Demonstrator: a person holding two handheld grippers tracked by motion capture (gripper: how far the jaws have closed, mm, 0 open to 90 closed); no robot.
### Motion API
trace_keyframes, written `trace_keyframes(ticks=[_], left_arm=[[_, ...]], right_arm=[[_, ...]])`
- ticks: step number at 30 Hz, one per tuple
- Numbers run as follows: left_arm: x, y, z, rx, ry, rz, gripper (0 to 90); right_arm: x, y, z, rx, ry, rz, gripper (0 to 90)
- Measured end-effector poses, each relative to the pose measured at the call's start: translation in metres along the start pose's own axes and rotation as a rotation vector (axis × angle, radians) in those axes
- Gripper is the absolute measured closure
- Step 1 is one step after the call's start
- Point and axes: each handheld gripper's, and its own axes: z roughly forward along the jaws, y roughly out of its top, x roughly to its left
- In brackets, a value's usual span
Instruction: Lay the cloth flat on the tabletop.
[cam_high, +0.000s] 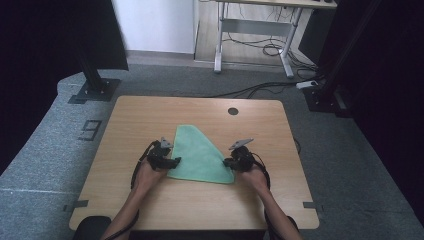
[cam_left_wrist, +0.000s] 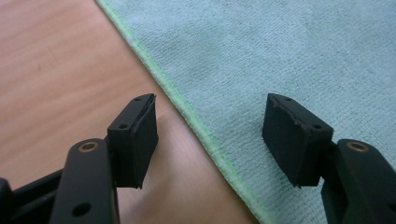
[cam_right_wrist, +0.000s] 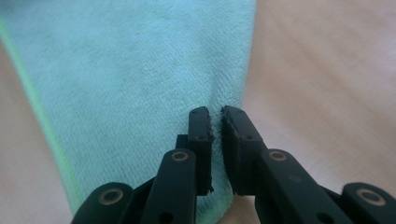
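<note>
The green cloth lies folded into a rough triangle at the middle of the desk, its point toward the upper part of the high view and its wide base toward the bottom. In that view both lower corners are partly hidden behind the tools. The left tool stands with its jaws fairly wide, straddling the cloth's stitched light-green hem: one jaw over bare wood, the other over the terry; whether the pads touch the cloth is hard to make out. The right tool has its jaws nearly together, a thin slit between them, at the cloth's folded edge; whether cloth is pinched there I cannot tell. Bare desk lies open all round the cloth. A "9" is marked on the grey floor at the left of the desk.
</note>
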Motion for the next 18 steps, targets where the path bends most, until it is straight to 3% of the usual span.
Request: trace_keyframes(ticks=[4,6,9,18], left_arm=[[-0.006,-0.010,-0.009,0.010,-0.042,0.000,35.0],[-0.008,-0.012,-0.012,0.008,-0.043,0.010,32.8],[-0.008,-0.012,-0.014,0.011,-0.040,0.016,30.3],[-0.005,-0.027,-0.033,-0.009,-0.036,0.007,29.1]], right_arm=[[0.012,-0.005,-0.009,0.023,0.017,-0.045,76.6],[0.013,-0.002,-0.012,0.011,0.004,-0.041,68.1],[0.009,0.009,-0.010,-0.007,-0.008,-0.022,62.8],[-0.006,0.039,0.023,-0.021,-0.002,0.025,59.1]])
